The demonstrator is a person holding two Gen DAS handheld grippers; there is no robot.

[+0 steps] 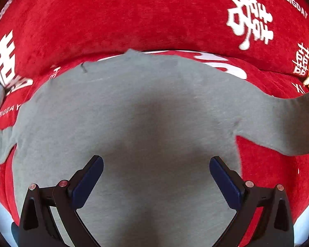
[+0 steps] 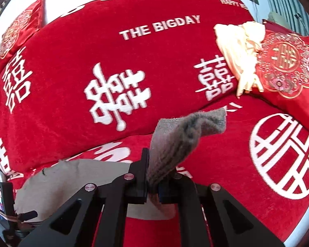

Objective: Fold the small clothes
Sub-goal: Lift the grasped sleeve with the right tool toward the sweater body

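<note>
A: Two claws, two different states. The right gripper (image 2: 153, 185) has its jaws pinched tight on a bunched end of the grey shirt (image 2: 175, 144), which sticks up and forward past the fingers.

B: And the left gripper (image 1: 156, 177)?

A: Spread wide, holding nothing. It hangs over the middle of the same grey shirt (image 1: 134, 113), and I can't tell whether its blue pads (image 1: 88, 181) touch the cloth.

B: Where does the shirt lie?

A: Flat on the seat of a red sofa (image 1: 134, 20) printed with white characters and "THE BIGDAY". One sleeve (image 1: 288, 123) stretches off to the right in the left view.

B: Anything further out?

A: A cream cloth (image 2: 241, 55) is crumpled against a red embroidered cushion (image 2: 288, 65) at the far right. Another red cushion (image 2: 18, 33) sits at the upper left.
</note>
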